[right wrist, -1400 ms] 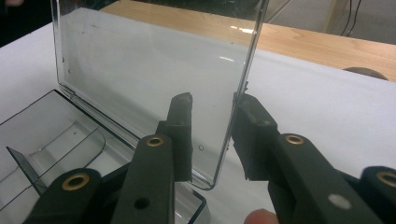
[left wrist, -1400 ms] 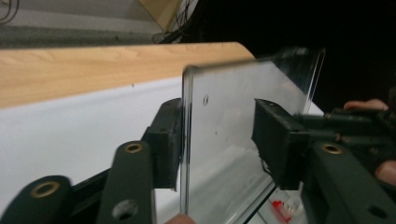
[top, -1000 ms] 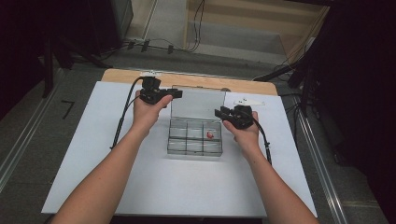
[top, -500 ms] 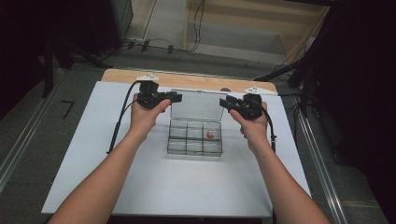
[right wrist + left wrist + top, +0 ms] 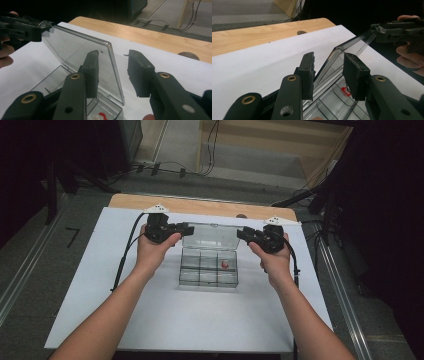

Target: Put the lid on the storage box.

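left tool (image 5: 186, 228) sits at the left upper corner of the clear lid (image 5: 212, 236), jaws spread. in the left gripper view the left tool (image 5: 328, 71) has its two black pads parted, and the lid's edge (image 5: 332, 62) runs up through the gap between them; contact with either pad cannot be confirmed. right tool (image 5: 242, 234) sits at the lid's right upper corner, jaws likewise spread. in the right gripper view the right tool (image 5: 112, 72) straddles the lid's near corner (image 5: 110, 65), the left pad in front of the pane, the right pad clear of it with bare white surface showing between.

each tool is held in a hand, left hand (image 5: 152, 247) and right hand (image 5: 272, 260), forearms entering from the near edge of the high view. a black cable (image 5: 125, 252) trails from the left tool along the bench.

lid stands raised and tilted, hinged at the far side of the clear plastic box (image 5: 209, 269). box lies at mid bench between the two hands, divided into small compartments. a small red item (image 5: 224, 265) rests in a right-hand compartment of the rear row; its exact nature is too small to determine.

bench (image 5: 200, 320) carries a white sheet, with a bare wooden strip (image 5: 200, 206) along the far edge.
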The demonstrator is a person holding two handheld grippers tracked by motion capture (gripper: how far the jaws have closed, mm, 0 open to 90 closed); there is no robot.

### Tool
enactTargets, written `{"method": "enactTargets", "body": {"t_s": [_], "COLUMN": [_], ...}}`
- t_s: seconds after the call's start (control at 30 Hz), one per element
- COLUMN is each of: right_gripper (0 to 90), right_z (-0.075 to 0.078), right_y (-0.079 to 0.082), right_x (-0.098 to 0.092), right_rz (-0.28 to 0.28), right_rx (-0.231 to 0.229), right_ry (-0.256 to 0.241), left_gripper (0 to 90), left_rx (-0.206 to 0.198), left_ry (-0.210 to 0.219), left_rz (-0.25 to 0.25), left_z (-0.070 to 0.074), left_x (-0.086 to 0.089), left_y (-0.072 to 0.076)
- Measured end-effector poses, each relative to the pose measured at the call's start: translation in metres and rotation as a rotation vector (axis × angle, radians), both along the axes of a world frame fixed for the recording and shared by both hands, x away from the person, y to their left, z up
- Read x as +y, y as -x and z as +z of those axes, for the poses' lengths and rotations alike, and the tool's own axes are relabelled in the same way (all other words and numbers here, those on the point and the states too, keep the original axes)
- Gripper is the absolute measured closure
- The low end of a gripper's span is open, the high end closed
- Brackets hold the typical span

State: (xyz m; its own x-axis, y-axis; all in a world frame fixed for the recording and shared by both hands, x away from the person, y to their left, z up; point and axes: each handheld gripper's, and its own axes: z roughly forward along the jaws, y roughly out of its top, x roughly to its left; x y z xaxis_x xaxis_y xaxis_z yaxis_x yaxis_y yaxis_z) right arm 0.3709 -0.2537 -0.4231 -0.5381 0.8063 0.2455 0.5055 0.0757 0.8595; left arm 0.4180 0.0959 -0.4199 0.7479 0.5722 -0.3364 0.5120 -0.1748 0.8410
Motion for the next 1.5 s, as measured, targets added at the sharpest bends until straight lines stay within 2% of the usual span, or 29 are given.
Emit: {"method": "enactTargets", "body": {"t_s": [0.27,0.63,0.73,0.83,1.0,1.27,1.33,1.5], "right_gripper": [60.6,60.7,59.6,54.3,53.6,61.6,65.2,74.9], "right_z": [0.000,-0.001,-0.003,-0.005,-0.010,-0.022,-0.024,-0.024], "right_y": [0.009,0.026,0.030,0.036,0.046,0.060,0.062,0.066], "right_x": [-0.002,-0.002,-0.003,-0.003,-0.005,-0.004,-0.003,0.002], "right_rz": [0.015,0.032,0.036,0.034,0.038,0.018,0.028,0.072], "right_rx": [-0.005,-0.006,-0.008,-0.003,0.002,0.026,0.025,0.024], "right_ry": [-0.013,-0.013,-0.008,0.007,0.032,0.044,0.044,0.017], "left_gripper": [59.0,56.4,56.2,55.6,53.9,51.2,50.9,47.7], "left_rx": [-0.022,-0.023,-0.034,-0.033,-0.039,-0.049,-0.061,-0.058], "left_ry": [-0.001,0.021,0.020,0.026,0.030,0.028,0.018,0.013], "left_rz": [-0.002,-0.004,-0.007,-0.007,-0.010,-0.016,-0.010,-0.002], "left_z": [-0.001,-0.004,-0.005,-0.005,-0.006,-0.007,-0.007,-0.010], "left_x": [0.001,0.005,0.006,0.007,0.009,0.012,0.011,0.012], "left_y": [0.010,0.020,0.023,0.026,0.032,0.041,0.044,0.048]}}
